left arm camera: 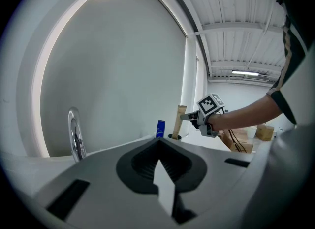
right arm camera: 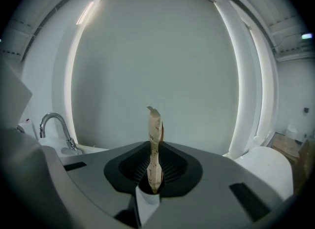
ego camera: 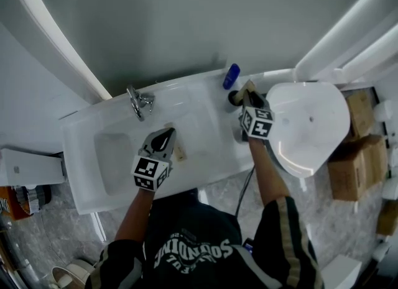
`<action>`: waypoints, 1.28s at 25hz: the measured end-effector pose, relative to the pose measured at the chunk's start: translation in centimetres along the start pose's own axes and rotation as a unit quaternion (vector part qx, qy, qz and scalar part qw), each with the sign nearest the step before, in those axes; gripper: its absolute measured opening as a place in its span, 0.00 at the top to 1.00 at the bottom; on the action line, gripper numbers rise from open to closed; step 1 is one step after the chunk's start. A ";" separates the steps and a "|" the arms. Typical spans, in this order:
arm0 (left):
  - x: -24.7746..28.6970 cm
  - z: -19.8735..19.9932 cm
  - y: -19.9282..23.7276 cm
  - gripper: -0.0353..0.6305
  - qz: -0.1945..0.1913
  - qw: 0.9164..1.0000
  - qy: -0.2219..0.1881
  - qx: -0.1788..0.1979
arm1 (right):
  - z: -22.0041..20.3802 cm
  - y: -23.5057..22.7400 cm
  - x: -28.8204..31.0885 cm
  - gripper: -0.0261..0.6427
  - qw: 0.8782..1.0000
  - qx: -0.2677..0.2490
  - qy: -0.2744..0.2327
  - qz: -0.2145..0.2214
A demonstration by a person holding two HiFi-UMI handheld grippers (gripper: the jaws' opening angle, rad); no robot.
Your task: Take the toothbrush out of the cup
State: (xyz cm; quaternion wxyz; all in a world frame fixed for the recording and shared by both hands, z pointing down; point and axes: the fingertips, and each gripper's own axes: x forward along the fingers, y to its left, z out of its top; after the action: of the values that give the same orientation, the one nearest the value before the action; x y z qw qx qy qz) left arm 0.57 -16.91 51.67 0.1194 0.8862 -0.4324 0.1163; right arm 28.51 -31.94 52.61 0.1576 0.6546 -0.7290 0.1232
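A tan paper-wrapped toothbrush [right arm camera: 155, 142] stands upright between the jaws of my right gripper [right arm camera: 152, 176], which is shut on it. In the left gripper view the toothbrush [left arm camera: 181, 119] rises from the mouth of a dark cup [left arm camera: 174, 136], with the right gripper [left arm camera: 193, 118] clamped on its upper part. Whether its lower end is still inside I cannot tell. The head view puts the cup [ego camera: 235, 97] at the counter's back right, under the right gripper [ego camera: 248, 97]. My left gripper [ego camera: 164, 140] hovers over the sink basin [ego camera: 115, 157], shut and holding nothing.
A chrome faucet [ego camera: 140, 101] stands behind the basin. A blue bottle [ego camera: 231, 76] sits just behind the cup. A small tan item [ego camera: 180, 151] lies by the left gripper. A white toilet [ego camera: 311, 126] is to the right, with cardboard boxes [ego camera: 354, 163] beyond it.
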 end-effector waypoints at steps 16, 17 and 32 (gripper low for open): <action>-2.5 -0.5 -0.7 0.95 0.023 1.000 -0.016 -0.010 | 5.3 9.1 -5.5 0.89 0.990 -0.018 -0.071 0.119; -2.8 -0.6 -0.5 0.95 0.027 0.999 -0.015 -0.012 | 4.6 10.0 -5.4 0.89 0.989 -0.025 -0.066 0.128; -6.5 -3.5 4.6 0.95 0.086 0.995 0.002 -0.045 | -12.7 21.9 -3.0 0.89 0.951 -0.092 0.125 0.267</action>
State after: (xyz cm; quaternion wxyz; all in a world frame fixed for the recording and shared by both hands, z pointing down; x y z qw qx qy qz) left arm -7.33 -13.81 53.47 0.1491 0.8390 -0.5119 0.1083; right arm 7.95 -21.86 63.69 0.2683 0.3979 -0.8598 0.1747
